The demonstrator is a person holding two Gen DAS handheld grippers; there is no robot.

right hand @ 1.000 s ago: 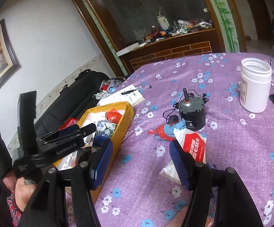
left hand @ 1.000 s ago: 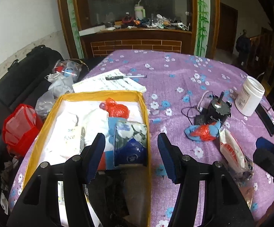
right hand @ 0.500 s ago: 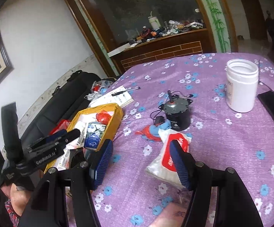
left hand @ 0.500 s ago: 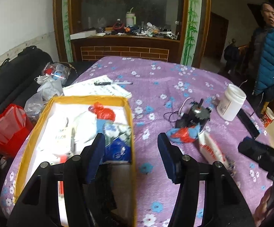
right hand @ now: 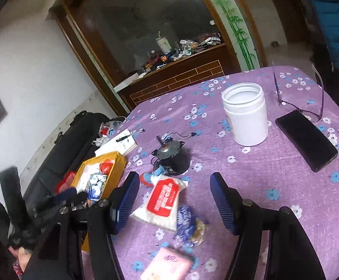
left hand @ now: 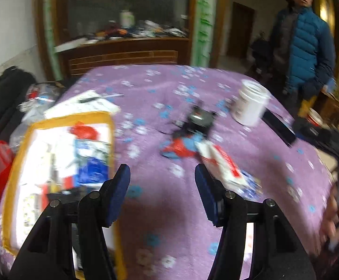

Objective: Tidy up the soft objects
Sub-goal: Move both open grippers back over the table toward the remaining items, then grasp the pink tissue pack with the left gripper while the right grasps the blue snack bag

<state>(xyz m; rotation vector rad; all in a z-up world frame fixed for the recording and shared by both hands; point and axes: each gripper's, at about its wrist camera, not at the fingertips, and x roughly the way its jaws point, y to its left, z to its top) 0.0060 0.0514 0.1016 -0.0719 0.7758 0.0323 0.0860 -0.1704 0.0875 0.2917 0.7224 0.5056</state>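
Note:
A yellow-rimmed box (left hand: 19,140) (right hand: 120,163) at the table's left holds several soft packets and a red bag. A white tissue pack with a red label (right hand: 161,200) (left hand: 220,165) lies on the purple cloth, beside a red and blue cloth (left hand: 178,148) (right hand: 148,178). A blue snack packet (right hand: 187,219) and a pink pack (right hand: 169,264) lie nearer. My left gripper (left hand: 161,186) is open and empty over the cloth, right of the box. My right gripper (right hand: 175,200) is open and empty, hovering over the tissue pack.
A black motor (right hand: 173,158) with wires stands behind the cloth. A white jar (right hand: 246,114), a black phone (right hand: 306,137) and glasses (right hand: 297,93) sit on the right. Paper and pen (right hand: 122,140) lie beyond the box. A man in a blue jacket (left hand: 305,46) stands at the far right.
The left gripper has swung right, from over the box to over the bare cloth. The right gripper has moved forward over the tissue pack. Both stay open.

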